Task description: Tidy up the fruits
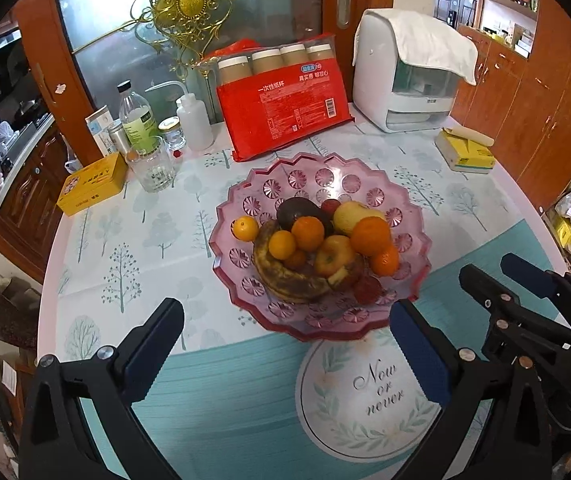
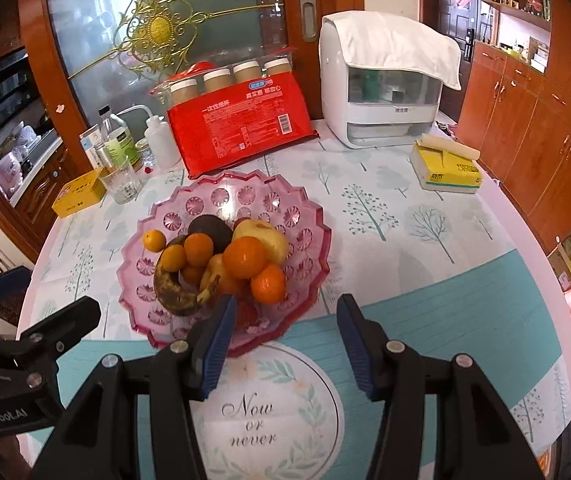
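A pink glass fruit bowl [image 1: 325, 176] [image 2: 225, 196] stands mid-table. It is piled with oranges [image 1: 370, 236] [image 2: 245, 256], a browned banana [image 1: 281, 280] [image 2: 173, 292], a dark avocado [image 1: 297, 210] [image 2: 209, 228], a pear [image 1: 355, 214] and an apple [image 1: 333, 256]. My left gripper [image 1: 285, 344] hovers before the bowl's near rim, open wide with nothing in it. My right gripper [image 2: 285, 332] hangs just right of that rim, its jaws partly apart, open with only tablecloth between the pads. In each wrist view the other gripper shows at the picture's edge.
Behind the bowl lie a red pack of paper cups [image 1: 285, 108], a cloth-draped white appliance [image 1: 405, 76] and a yellow tissue box [image 1: 465, 152]. Bottles [image 1: 137, 120], a glass [image 1: 153, 168] and a yellow box [image 1: 93, 184] crowd the back left. Wooden cabinets flank the round table.
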The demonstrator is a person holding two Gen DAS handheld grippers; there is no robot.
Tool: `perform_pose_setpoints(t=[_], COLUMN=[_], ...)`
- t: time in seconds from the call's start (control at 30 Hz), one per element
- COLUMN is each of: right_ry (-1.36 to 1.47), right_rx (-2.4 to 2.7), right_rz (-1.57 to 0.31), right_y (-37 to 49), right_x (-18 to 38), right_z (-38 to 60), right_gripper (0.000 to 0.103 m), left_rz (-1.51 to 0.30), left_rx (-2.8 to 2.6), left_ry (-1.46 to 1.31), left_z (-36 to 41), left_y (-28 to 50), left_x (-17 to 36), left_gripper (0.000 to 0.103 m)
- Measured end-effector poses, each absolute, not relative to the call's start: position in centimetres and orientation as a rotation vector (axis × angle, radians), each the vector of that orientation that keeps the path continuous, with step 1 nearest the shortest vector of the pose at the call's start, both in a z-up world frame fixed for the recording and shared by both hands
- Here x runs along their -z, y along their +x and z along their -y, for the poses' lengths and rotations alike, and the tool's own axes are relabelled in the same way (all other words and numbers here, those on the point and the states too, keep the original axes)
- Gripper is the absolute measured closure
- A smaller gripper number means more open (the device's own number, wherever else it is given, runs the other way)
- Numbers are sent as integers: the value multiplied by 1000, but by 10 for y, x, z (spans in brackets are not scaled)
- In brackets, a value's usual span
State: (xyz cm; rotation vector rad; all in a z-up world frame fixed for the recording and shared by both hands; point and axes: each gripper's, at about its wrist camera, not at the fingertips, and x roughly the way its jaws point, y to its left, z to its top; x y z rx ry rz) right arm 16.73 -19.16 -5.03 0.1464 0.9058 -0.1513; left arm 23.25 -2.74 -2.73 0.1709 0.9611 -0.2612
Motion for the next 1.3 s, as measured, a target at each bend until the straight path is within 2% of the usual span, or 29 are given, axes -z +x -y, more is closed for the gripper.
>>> perform_pose_setpoints(t=[0.6,0.73,0.87,1.3], right_ry=[69,106,137,109], right_rx=[-52,-71,-88,-68], right_rz=[-946,-941,-933,-938], right_y=[75,55,41,27], right_x=[30,19,12,17], right_z=[182,189,193,199], right_gripper=[50,44,43,42], left_rz=[-909,-876,-865,-891], left_rx=[139,83,49,41], left_ry=[88,58,27,29], left_z=[14,10,11,26], left_y=[115,87,67,53], left_x=[7,-2,-5,2], left_gripper=[1,1,1,1])
